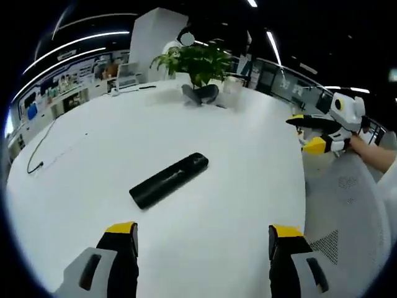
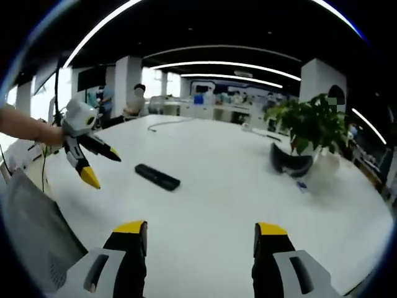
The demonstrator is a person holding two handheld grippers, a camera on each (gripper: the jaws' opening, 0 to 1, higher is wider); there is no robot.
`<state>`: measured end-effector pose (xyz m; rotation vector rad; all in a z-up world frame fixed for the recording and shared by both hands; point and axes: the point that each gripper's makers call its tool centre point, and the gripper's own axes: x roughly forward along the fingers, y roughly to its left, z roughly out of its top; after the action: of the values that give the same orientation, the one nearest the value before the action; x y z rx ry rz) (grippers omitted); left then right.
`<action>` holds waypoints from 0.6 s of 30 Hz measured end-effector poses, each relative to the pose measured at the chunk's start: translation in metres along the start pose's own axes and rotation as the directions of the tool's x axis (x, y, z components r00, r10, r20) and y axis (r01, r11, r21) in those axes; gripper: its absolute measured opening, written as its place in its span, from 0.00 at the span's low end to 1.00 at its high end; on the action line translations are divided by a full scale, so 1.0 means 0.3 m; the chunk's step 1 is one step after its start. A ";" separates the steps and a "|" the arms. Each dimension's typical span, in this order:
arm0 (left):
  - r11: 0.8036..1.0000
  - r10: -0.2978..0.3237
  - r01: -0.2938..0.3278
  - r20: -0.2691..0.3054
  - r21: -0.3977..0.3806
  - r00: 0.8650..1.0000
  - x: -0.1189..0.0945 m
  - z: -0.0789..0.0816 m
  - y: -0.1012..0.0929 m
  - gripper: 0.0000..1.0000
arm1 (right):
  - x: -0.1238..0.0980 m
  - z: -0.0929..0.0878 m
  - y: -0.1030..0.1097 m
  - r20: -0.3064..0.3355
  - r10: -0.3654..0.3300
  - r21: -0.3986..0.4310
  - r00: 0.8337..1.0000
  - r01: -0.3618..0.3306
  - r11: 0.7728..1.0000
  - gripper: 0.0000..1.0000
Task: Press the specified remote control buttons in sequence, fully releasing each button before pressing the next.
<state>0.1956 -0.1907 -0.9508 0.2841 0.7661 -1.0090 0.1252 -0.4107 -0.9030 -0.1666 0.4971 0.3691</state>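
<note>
The remote (image 1: 169,180) lies on the table (image 1: 236,155); left gripper (image 1: 203,239) and right gripper (image 2: 201,239) hover near it, jaws wide, empty.

Right claw (image 2: 200,248) hovering with jaws spread over the white worktop (image 2: 236,186), black remote control (image 2: 157,176) lying flat ahead, left claw (image 2: 102,164) hanging open near it, potted plant (image 2: 308,127) sitting far right.
</note>
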 end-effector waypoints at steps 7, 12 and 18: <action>0.999 -0.009 0.012 -0.059 0.047 0.998 0.043 0.011 0.059 0.88 | 0.003 -0.016 0.008 -0.026 0.012 -0.011 1.000 -0.012 1.000 0.68; 0.995 -0.011 0.023 -0.117 0.101 0.993 0.062 0.009 0.094 0.87 | 0.003 -0.019 0.010 -0.033 0.014 -0.011 0.999 -0.014 1.000 0.67; 0.983 -0.010 0.039 -0.163 0.177 0.987 0.079 0.028 0.141 0.85 | 0.004 -0.022 0.008 -0.039 0.011 -0.010 0.999 -0.011 1.000 0.66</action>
<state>0.2420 -0.1886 -0.9665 0.5183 0.8274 -1.0897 0.1223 -0.4097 -0.9094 -0.1817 0.5350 0.3798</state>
